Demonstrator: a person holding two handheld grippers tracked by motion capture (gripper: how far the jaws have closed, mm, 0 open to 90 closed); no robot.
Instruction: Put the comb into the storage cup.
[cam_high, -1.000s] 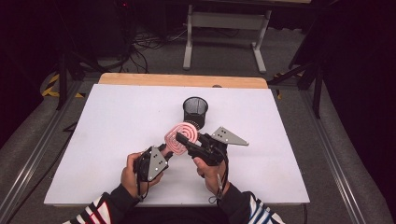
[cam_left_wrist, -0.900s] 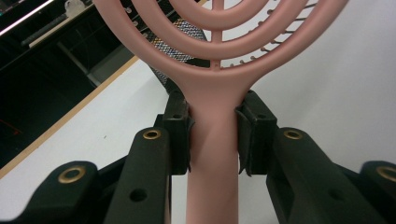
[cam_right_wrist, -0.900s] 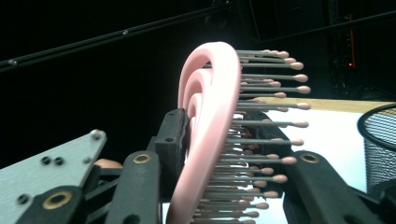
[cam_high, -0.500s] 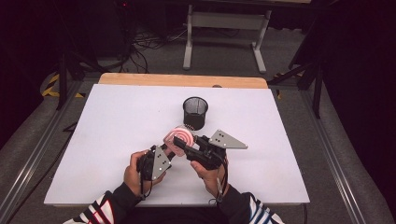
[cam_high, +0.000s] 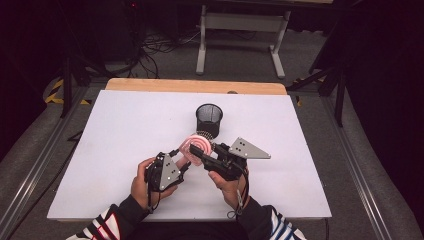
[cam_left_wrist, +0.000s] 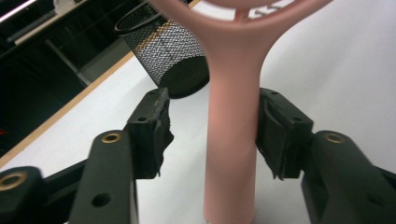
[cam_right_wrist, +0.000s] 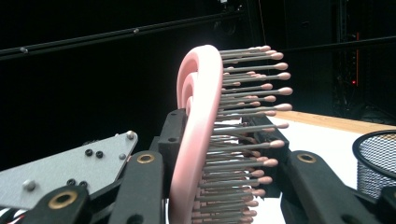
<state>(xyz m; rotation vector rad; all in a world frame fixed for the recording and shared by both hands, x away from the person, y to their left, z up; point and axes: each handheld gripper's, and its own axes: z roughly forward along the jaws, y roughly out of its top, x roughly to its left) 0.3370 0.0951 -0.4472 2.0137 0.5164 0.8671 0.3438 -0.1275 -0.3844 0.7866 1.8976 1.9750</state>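
Claws: right gripper clamps the brush head; left gripper stands open astride the handle, one pad touching.
Table: white, bare at left.
Mesh cup: just beyond the brush.
Pink brush: held mid-table.
Advice: centre the handle, then close squarely.

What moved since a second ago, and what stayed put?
Both grippers, left gripper and right gripper, drew back a little toward the person, bringing the pink hairbrush away from the mesh cup. The brush sits between both sets of jaws as before. The cup has not moved.
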